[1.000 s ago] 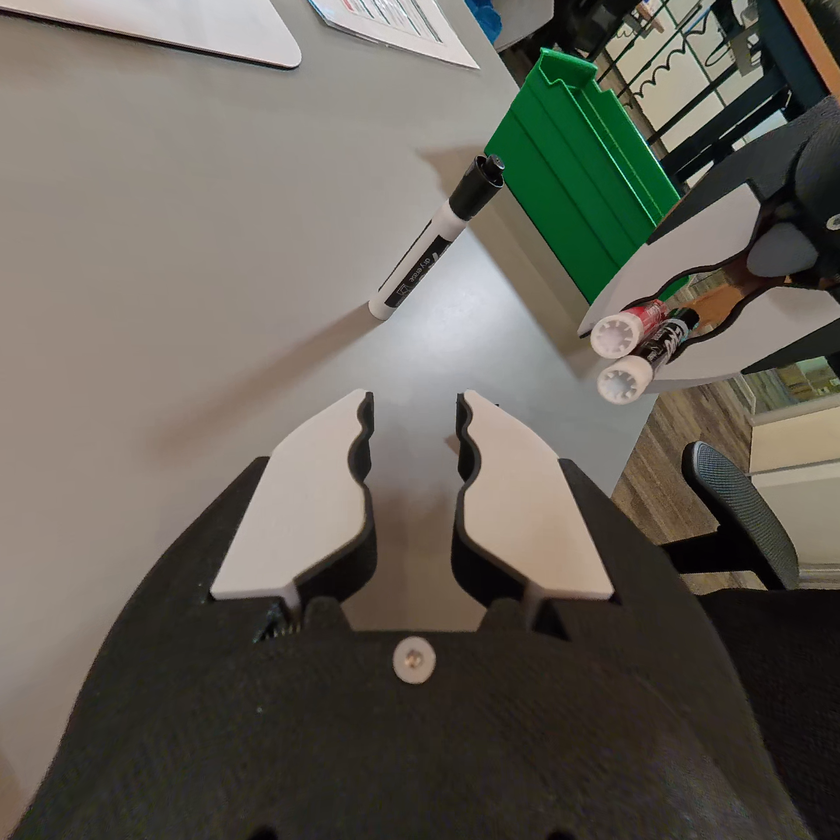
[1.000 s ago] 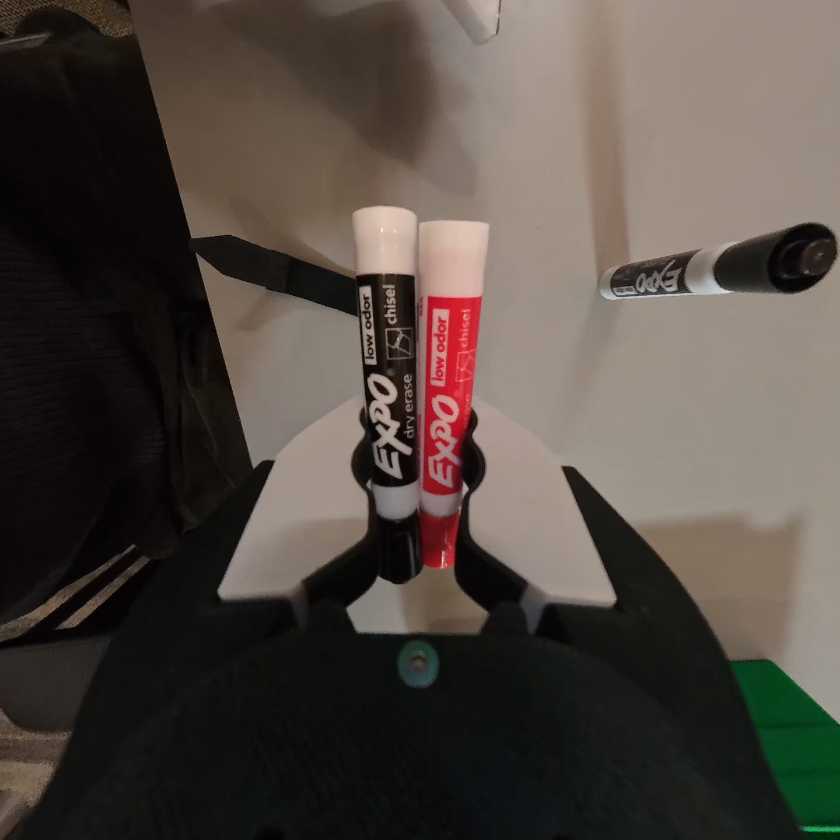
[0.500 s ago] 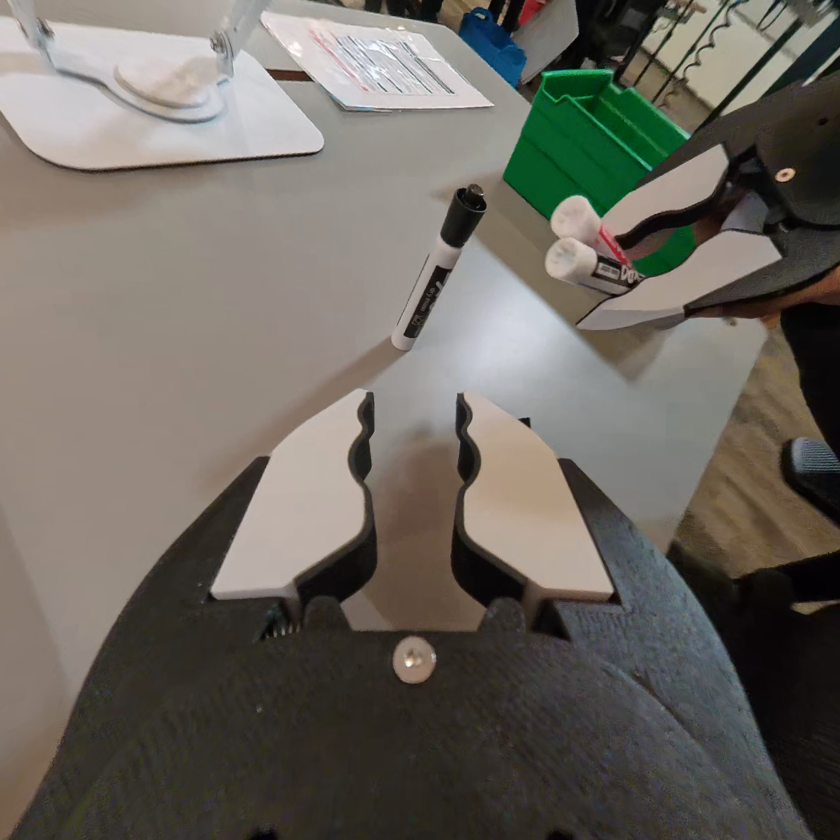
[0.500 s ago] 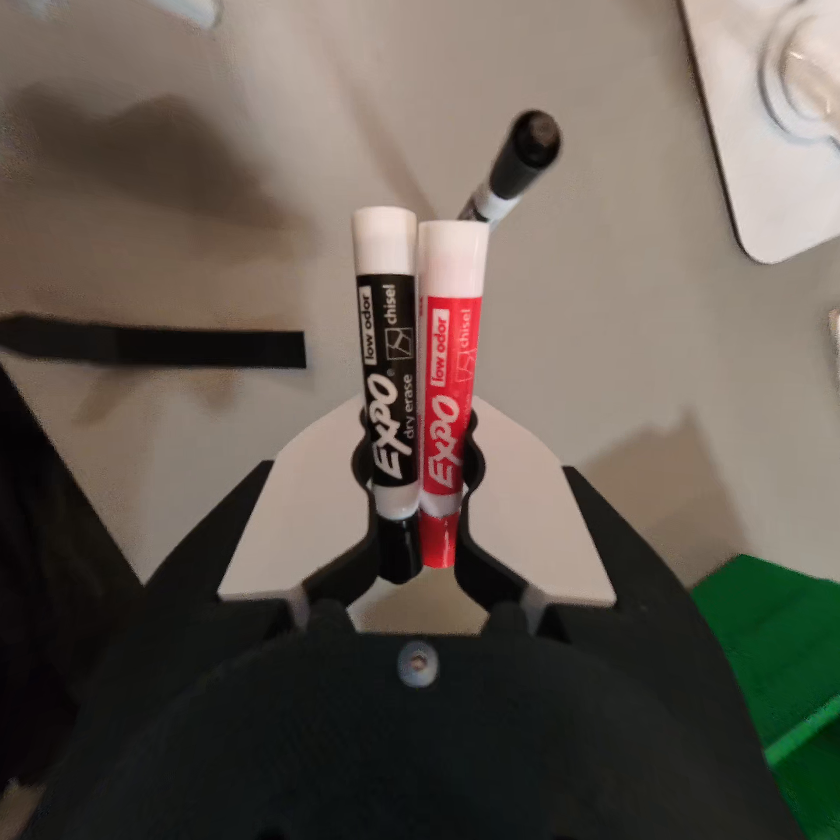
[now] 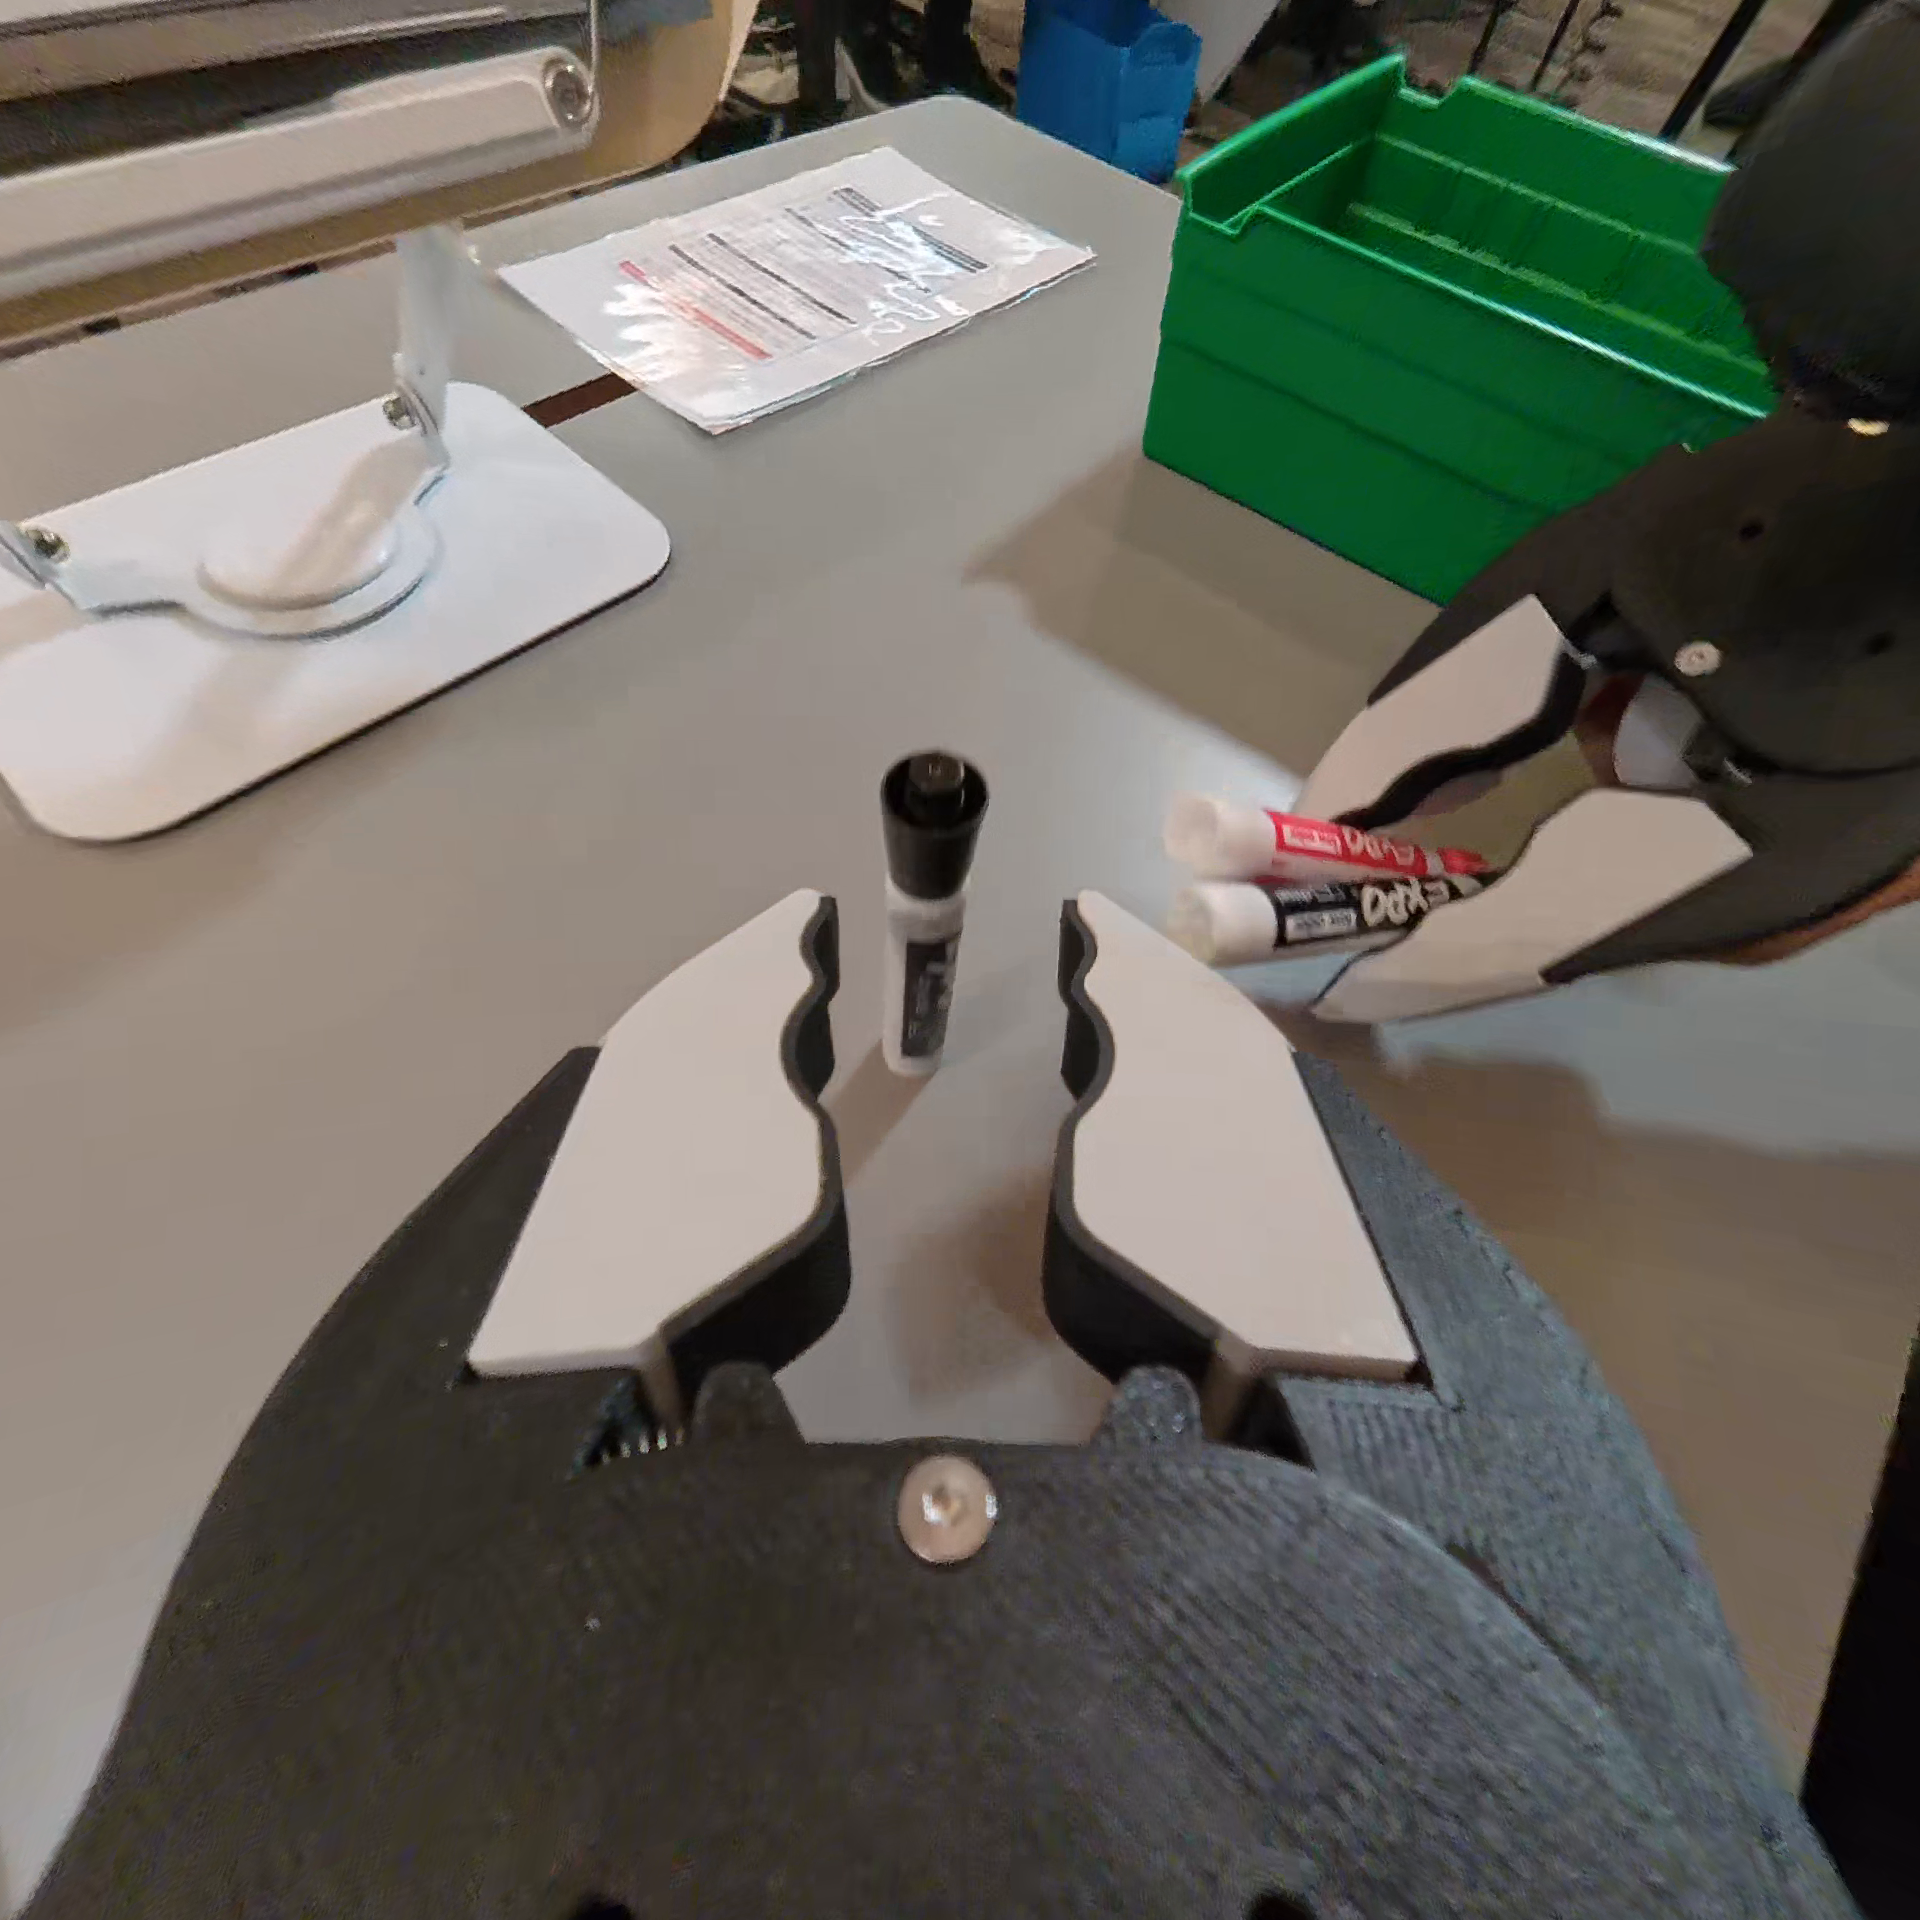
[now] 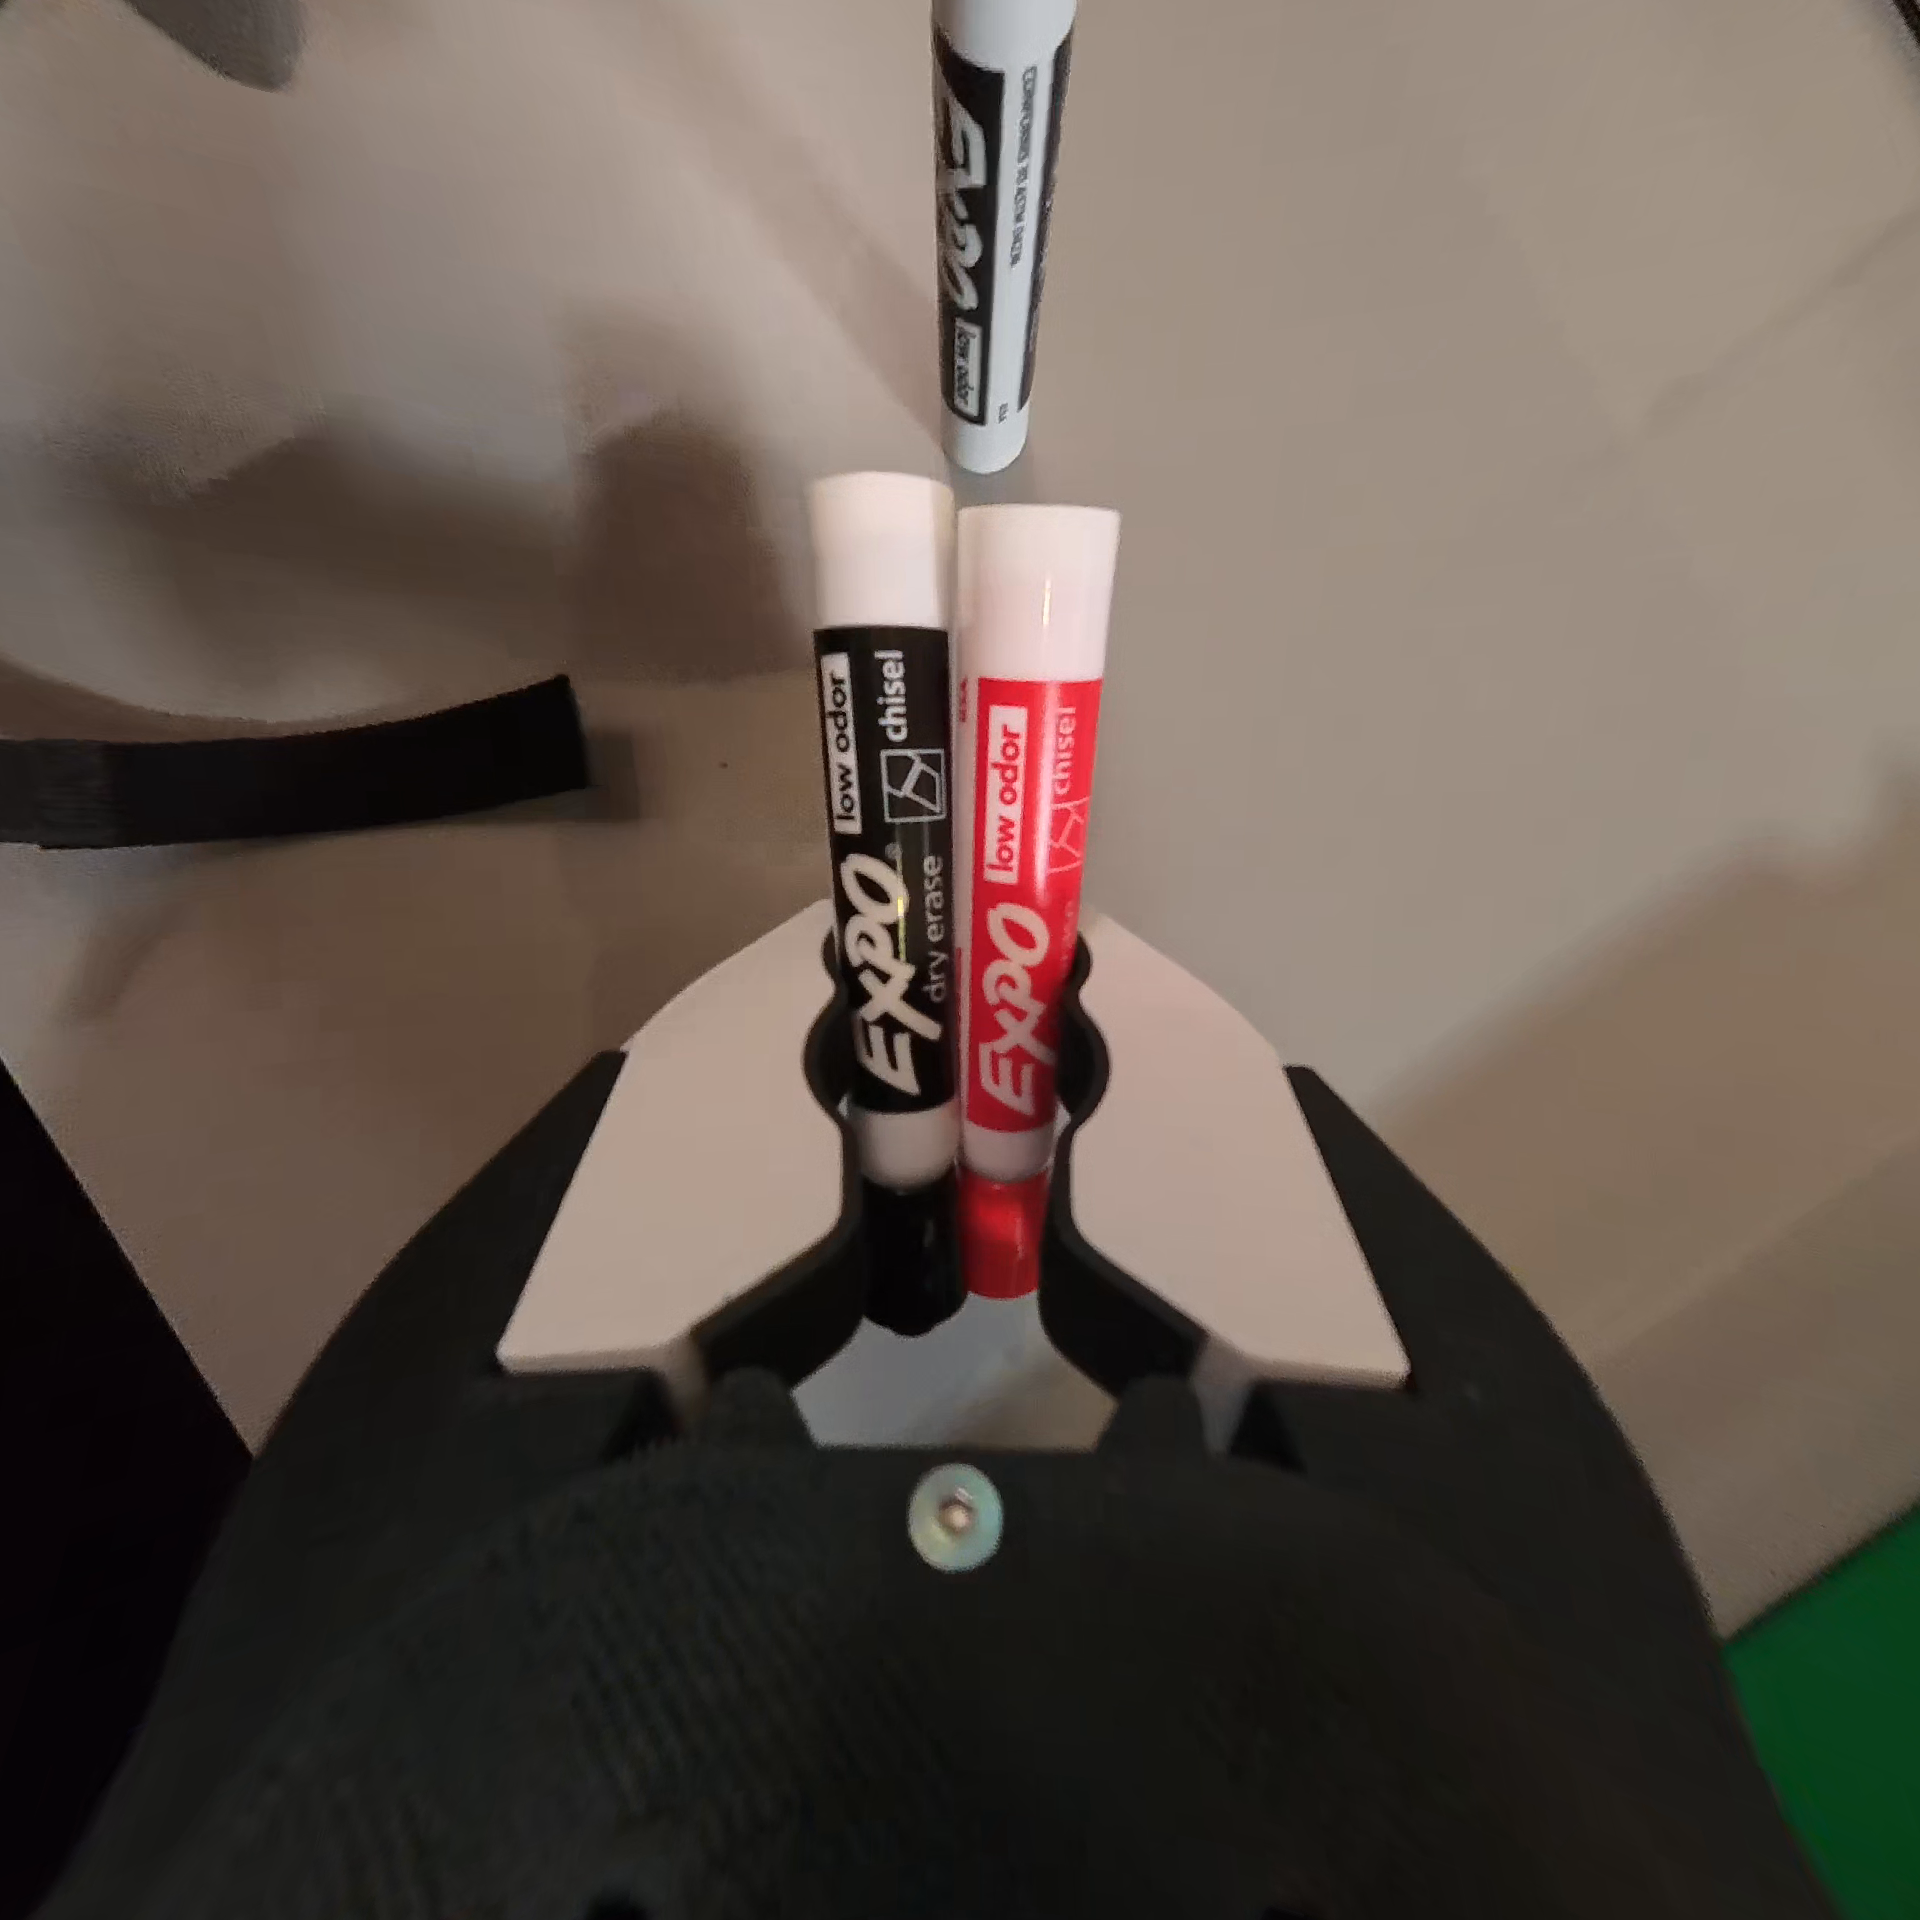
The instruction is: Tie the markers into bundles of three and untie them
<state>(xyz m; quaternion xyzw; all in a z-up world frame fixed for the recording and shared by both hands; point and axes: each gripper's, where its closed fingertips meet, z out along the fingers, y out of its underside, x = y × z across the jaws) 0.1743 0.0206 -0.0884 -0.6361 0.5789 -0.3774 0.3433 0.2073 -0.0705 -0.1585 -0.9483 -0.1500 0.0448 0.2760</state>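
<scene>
A loose black marker (image 5: 928,914) lies on the grey table (image 5: 520,935), its rear end between the fingertips of my open left gripper (image 5: 948,904). My right gripper (image 6: 951,935) is shut on a black marker (image 6: 894,831) and a red marker (image 6: 1029,831), held side by side with white ends forward. In the left wrist view the right gripper (image 5: 1314,899) hovers just right of my left fingers with the red marker (image 5: 1340,836) and black marker (image 5: 1330,909). The loose marker (image 6: 992,239) lies just beyond their ends. A black strap (image 6: 312,774) lies flat on the table to the left.
A green bin (image 5: 1455,312) stands at the back right and shows at the lower right in the right wrist view (image 6: 1818,1714). A white monitor stand base (image 5: 312,592) sits at the left. A laminated sheet (image 5: 800,281) lies behind. The table edge runs along the right. The left gripper's tips are roughly 12 centimeters from the right gripper's. The right tips stand about 12 centimeters off the black strap (image 6: 312,774).
My left gripper has moved forward so the loose marker now lies between its open fingertips. My right gripper has swung down and in with its two markers, now pointing at the loose marker.
</scene>
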